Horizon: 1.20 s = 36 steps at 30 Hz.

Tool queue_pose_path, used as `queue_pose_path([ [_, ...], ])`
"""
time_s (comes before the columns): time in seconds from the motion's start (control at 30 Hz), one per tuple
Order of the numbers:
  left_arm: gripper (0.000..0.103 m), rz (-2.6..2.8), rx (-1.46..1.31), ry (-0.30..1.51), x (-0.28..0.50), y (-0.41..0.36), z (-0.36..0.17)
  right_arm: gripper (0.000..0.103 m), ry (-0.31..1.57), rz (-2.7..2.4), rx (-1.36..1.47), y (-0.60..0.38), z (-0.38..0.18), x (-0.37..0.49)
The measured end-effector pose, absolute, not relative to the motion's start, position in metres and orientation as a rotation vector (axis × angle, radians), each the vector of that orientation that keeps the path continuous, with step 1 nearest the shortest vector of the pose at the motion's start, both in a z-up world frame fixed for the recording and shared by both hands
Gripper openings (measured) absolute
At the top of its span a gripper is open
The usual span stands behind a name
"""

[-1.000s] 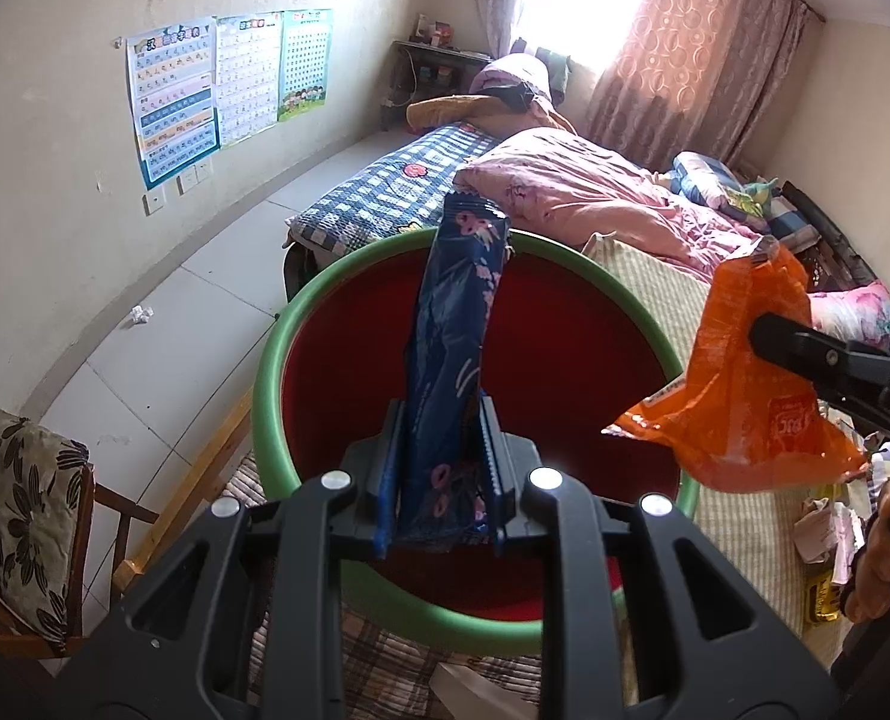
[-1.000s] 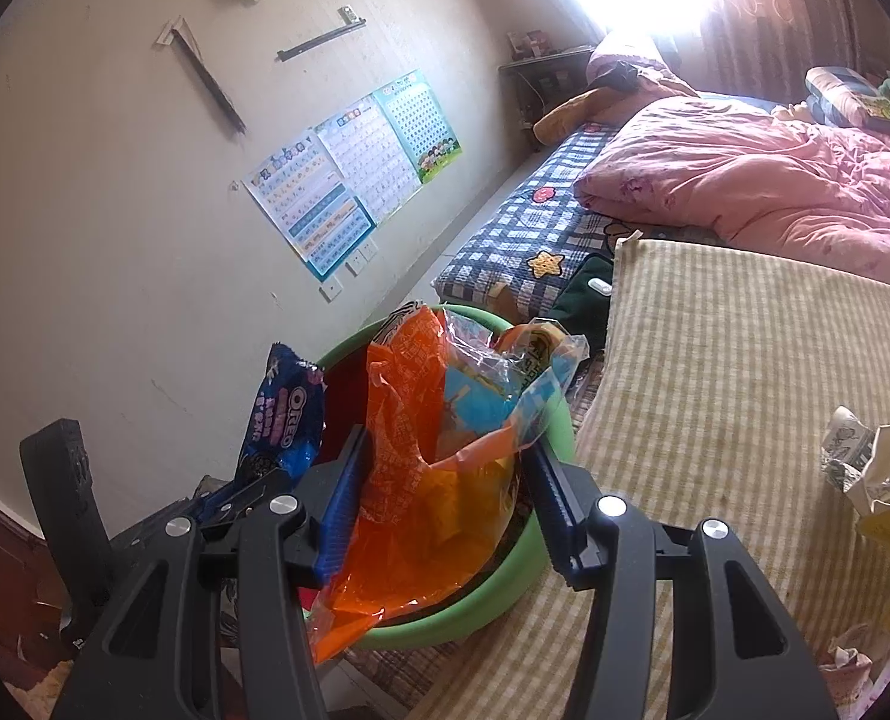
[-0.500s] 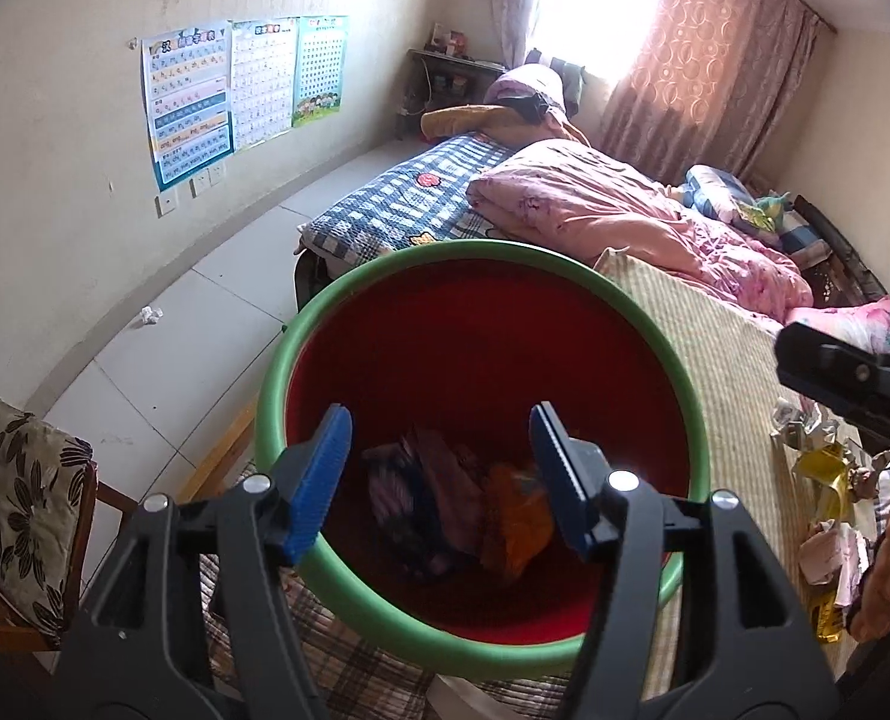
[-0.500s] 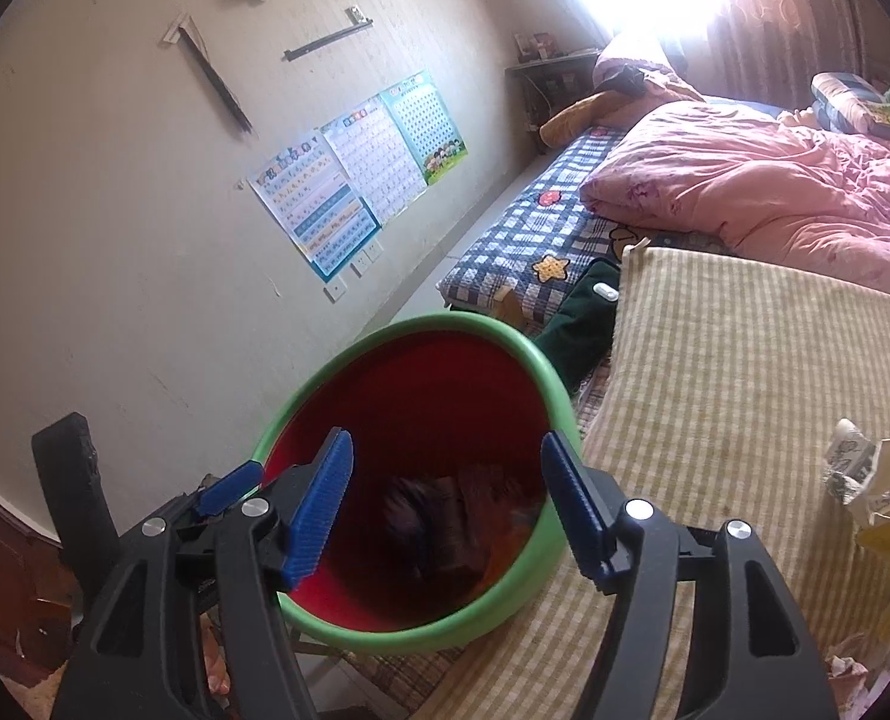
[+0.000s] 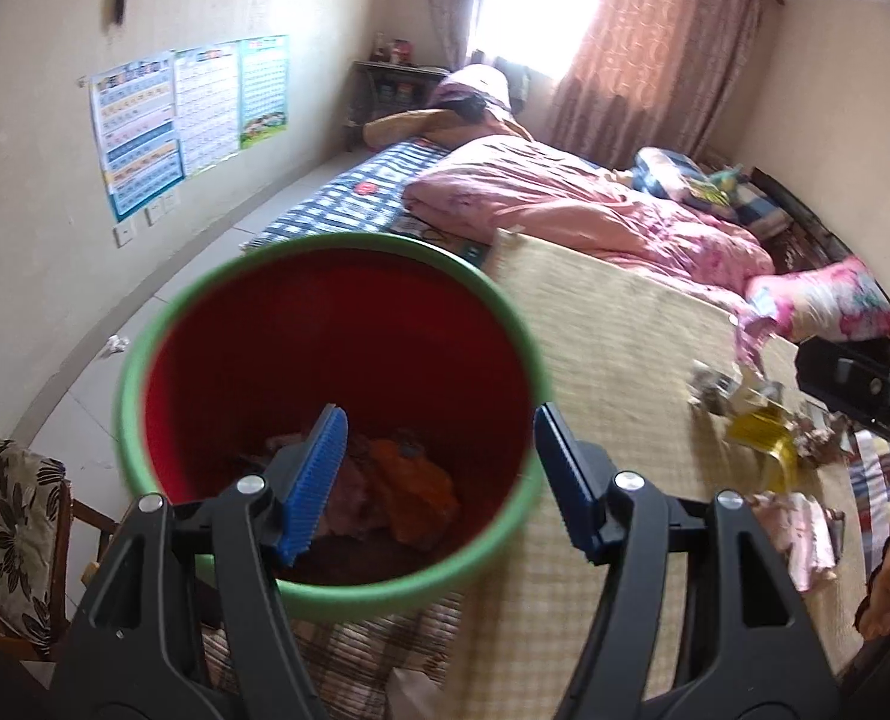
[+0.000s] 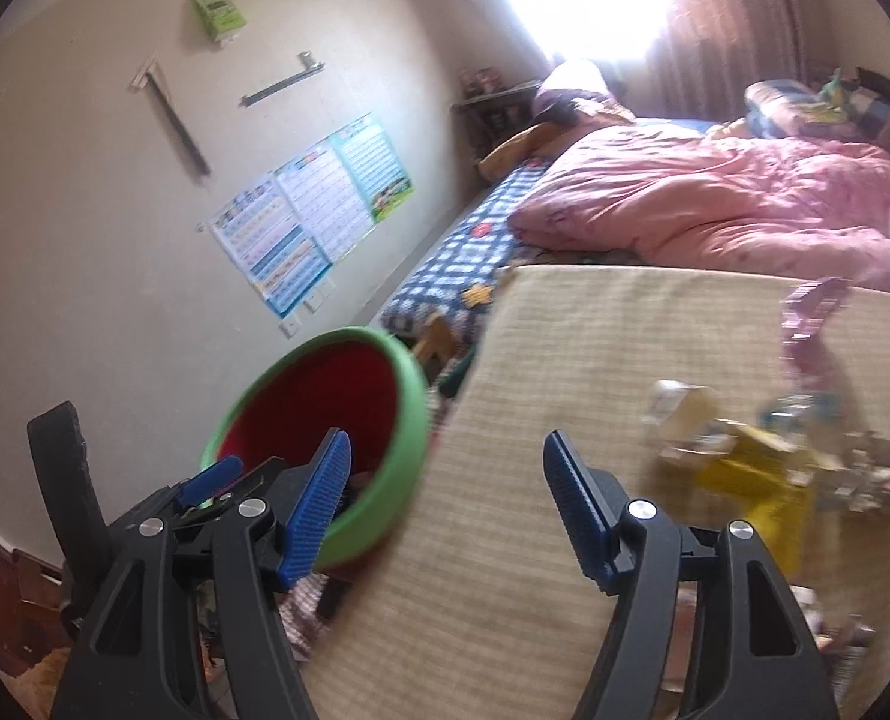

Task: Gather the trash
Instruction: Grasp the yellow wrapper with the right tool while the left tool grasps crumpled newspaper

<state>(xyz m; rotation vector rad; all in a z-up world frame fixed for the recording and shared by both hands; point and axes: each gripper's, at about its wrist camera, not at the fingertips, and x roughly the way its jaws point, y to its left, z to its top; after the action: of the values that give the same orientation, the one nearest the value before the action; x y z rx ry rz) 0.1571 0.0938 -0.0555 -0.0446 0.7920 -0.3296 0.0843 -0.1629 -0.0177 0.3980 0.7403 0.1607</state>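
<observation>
Sitting low in the frame, the round red bucket with a green rim holds wrappers; left gripper and right gripper have just been opening, both empty.

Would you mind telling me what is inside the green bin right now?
The green bin holds an orange wrapper and a darker, pinkish wrapper beside it. The left tool's finger covers part of the bottom.

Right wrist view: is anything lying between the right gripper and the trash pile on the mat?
Nothing visible. The right gripper is open and empty, and only bare mat lies between it and the trash pile to its right.
</observation>
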Motion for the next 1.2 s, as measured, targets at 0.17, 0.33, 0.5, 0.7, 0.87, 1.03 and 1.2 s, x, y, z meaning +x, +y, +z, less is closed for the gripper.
queue_pose_path([
  [0.17,0.064,-0.371,-0.052,0.811,0.141,0.059,-0.055,0.066,0.772,0.050,0.342,-0.211,-0.033,0.063],
  [0.33,0.066,-0.377,-0.054,0.829,0.123,0.041,-0.058,0.066,0.860,-0.041,0.336,-0.260,-0.063,0.055],
  [0.5,0.066,-0.358,-0.072,0.854,0.110,0.029,-0.063,0.066,0.962,-0.031,0.432,-0.290,-0.103,0.063],
  [0.7,0.066,-0.356,-0.065,0.856,0.104,0.012,-0.063,0.066,1.014,0.017,0.520,-0.299,-0.126,0.071],
  [0.87,0.066,-0.389,-0.070,0.853,0.110,-0.010,-0.059,0.047,1.001,0.082,0.519,-0.299,-0.122,0.072],
  [1.03,0.066,-0.456,-0.055,0.866,0.128,-0.040,-0.055,0.036,0.956,0.122,0.506,-0.297,-0.107,0.057],
  [1.2,0.066,-0.498,-0.001,0.897,0.156,-0.074,-0.064,0.036,0.951,0.134,0.500,-0.296,-0.103,0.045],
])
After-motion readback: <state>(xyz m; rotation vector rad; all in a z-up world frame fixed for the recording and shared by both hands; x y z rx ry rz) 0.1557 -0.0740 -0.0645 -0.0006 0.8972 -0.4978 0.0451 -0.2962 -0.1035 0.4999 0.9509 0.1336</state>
